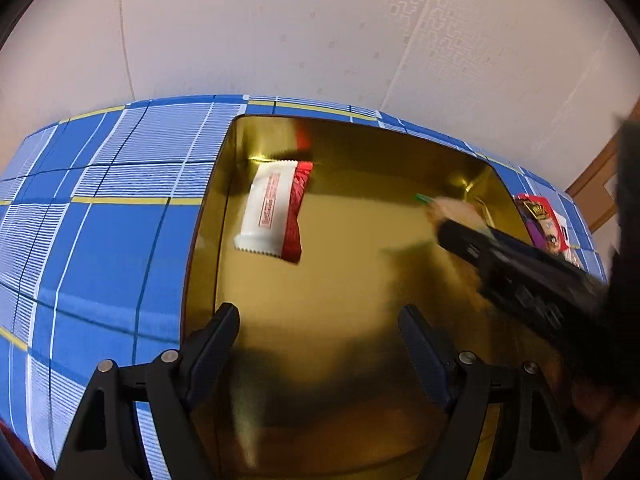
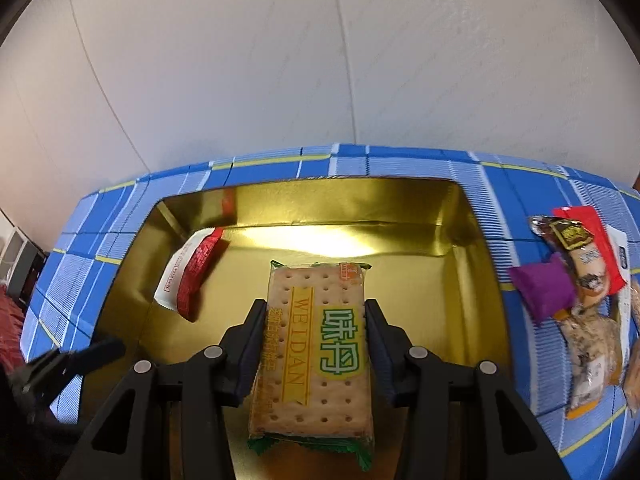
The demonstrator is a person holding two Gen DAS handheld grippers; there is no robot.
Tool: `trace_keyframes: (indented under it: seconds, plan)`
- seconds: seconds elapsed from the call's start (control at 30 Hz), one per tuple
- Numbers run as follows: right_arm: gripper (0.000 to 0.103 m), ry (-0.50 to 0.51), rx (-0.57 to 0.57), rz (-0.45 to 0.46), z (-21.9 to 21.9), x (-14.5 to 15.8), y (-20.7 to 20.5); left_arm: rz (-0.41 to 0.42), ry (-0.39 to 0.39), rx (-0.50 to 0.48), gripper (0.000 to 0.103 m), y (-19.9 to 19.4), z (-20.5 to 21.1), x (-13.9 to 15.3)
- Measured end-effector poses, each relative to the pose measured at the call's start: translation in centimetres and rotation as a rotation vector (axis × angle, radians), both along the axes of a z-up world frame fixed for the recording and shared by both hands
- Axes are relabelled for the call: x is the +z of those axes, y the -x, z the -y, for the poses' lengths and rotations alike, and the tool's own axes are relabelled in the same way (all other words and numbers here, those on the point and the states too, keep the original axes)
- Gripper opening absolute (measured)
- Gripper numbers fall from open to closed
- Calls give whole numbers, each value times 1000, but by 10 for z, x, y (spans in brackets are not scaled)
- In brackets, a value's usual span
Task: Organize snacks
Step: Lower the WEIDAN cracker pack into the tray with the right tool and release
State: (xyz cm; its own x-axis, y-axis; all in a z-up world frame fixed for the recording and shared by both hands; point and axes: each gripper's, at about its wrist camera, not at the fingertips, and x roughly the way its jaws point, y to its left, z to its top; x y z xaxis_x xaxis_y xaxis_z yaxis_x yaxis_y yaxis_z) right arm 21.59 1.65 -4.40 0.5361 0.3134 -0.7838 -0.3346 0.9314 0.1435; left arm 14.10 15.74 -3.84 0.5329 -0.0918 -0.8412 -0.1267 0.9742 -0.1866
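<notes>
- Right tongs (image 2: pixel 314 334) are pinching the green-edged rectangular cracker packet marked WEIDAN (image 2: pixel 316 344) by its long sides, one black finger (image 2: pixel 252 344) pressing each side.
- The cracker packet is hanging lengthwise over the inside of the open gold-lined rectangular metal tin (image 2: pixel 400 208); whether it is touching the tin floor, cannot tell.
- Left tongs (image 1: pixel 320 332) are standing spread, gripping nothing, hovering over the near part of the gold-lined tin (image 1: pixel 360 148).
- In the left wrist view the right tongs (image 1: pixel 452 236) are reaching in from the right side, blurred, with the cracker packet (image 1: pixel 444 210) showing as a pale smear at their tip.
- In the right wrist view the left tongs (image 2: pixel 96 354) are showing blurred at the lower left, by the tin's near-left corner.
- A white-and-red crimped snack sachet (image 1: pixel 276 210) is lying flat on the tin floor near the far-left corner; in the right wrist view the same sachet (image 2: pixel 192 276) is sitting left of the held packet, apart from it.
- The tin is resting on a tabletop covered by a blue, white and yellow plaid cloth (image 1: pixel 100 240).
- A pile of loose wrapped snacks (image 2: pixel 580 292) is lying on the cloth just right of the tin, including a purple wrapper (image 2: pixel 542 290) and a red wrapper (image 2: pixel 588 232).
- A pale wall (image 2: pixel 280 60) is rising behind the tabletop.
</notes>
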Motion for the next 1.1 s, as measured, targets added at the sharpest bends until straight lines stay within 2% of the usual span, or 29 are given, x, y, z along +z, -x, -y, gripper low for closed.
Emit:
trace_keyframes:
  seconds: [0.17, 0.33, 0.5, 0.63, 0.77, 0.9, 1.1]
  plan:
    - [48, -19, 50, -83, -22, -9, -19, 15, -20, -29, 82, 16, 5, -1]
    - [48, 12, 64, -76, -42, -8, -35, 18, -23, -35, 78, 22, 4, 0]
    - [48, -7, 41, -85, -53, -9, -46, 20, 3, -24, 73, 23, -3, 1]
    - [49, -41, 9, -110, -56, -15, -56, 22, -17, -29, 71, 24, -2, 0]
    - [50, -38, -25, -146, -52, -22, -58, 16, 2, -23, 72, 25, -4, 1]
    - [50, -101, -22, -143, -34, -15, -48, 23, 17, -4, 72, 31, -5, 1]
    - [50, -101, -5, -62, -11, 8, -20, 17, -1, 25, 74, 37, 2, 3]
